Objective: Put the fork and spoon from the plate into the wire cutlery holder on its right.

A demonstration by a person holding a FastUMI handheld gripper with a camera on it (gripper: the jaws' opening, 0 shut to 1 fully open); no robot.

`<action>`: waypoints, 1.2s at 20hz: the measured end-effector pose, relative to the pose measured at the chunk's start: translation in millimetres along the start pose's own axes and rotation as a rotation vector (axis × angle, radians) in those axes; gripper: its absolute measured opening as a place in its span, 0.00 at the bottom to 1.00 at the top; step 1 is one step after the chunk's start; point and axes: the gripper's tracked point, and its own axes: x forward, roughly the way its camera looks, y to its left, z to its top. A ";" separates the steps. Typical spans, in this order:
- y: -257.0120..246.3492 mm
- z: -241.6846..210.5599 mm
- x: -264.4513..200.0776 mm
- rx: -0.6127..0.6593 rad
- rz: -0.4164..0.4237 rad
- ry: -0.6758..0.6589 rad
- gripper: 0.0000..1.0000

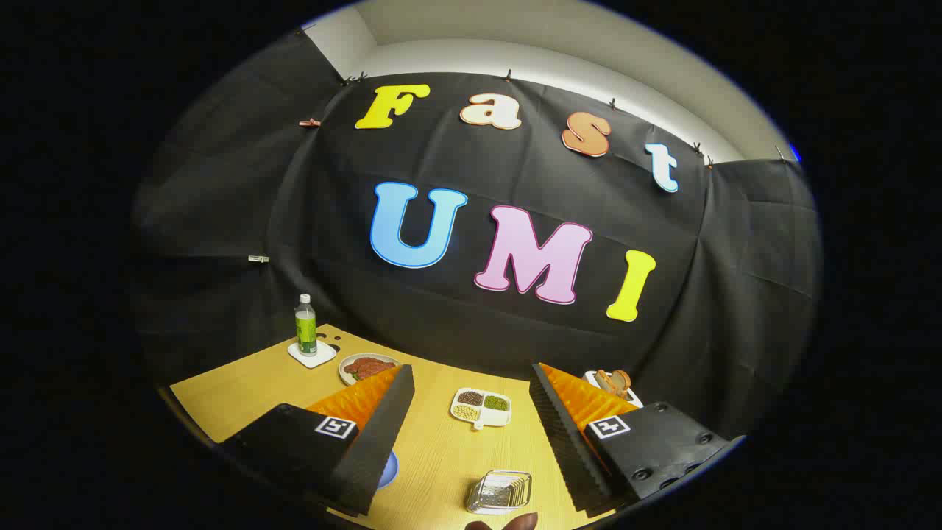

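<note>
Gripper view: the hand-held gripper (pixel 471 442) hangs above a wooden surface (pixel 243 394) with its two fingers (pixel 383 423) spread wide apart and nothing between them. The wire cutlery holder (pixel 500 492) sits low between the fingers, nearer the right one. A sliver of blue plate (pixel 388 470) peeks out from behind the left finger, to the holder's left. Beyond the fingertips lie a divided dish of grains (pixel 482 406), a plate of red food (pixel 366 366) and a bottle (pixel 305 325) on a white coaster (pixel 312 355); a white tray with a brown item (pixel 614 383) sits past the right finger.

Judged from here, the approach has barely begun. A clean first step would tip the fingers down and swing left over the blue plate, keeping them apart until one handle lies squarely between the pads.

The fork and spoon cannot be made out; the left finger covers nearly all of the blue plate. A dark rounded shape (pixel 508 523) just below the holder is cut off and unidentifiable.
</note>
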 end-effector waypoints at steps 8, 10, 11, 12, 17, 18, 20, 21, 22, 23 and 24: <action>-0.4 2.0 -5.0 0.044 0.001 0.003 0.98; 0.9 2.5 -5.4 0.048 0.001 0.002 0.98; 2.1 2.2 -5.8 0.050 0.005 0.003 0.98; 1.9 0.9 -6.2 0.052 0.006 0.007 0.98; 2.4 -4.1 -8.0 0.058 0.006 0.022 0.98; 2.9 -5.5 -8.5 0.058 0.007 0.025 0.98; 5.6 -9.2 -7.3 0.057 0.016 0.042 0.98; 10.4 -12.8 -5.9 0.057 0.031 0.062 0.98; 18.4 -18.6 -4.8 0.057 0.057 0.087 0.98; 27.5 -24.8 -3.6 0.055 0.085 0.120 0.98; 36.1 -31.9 -3.2 0.055 0.116 0.156 0.98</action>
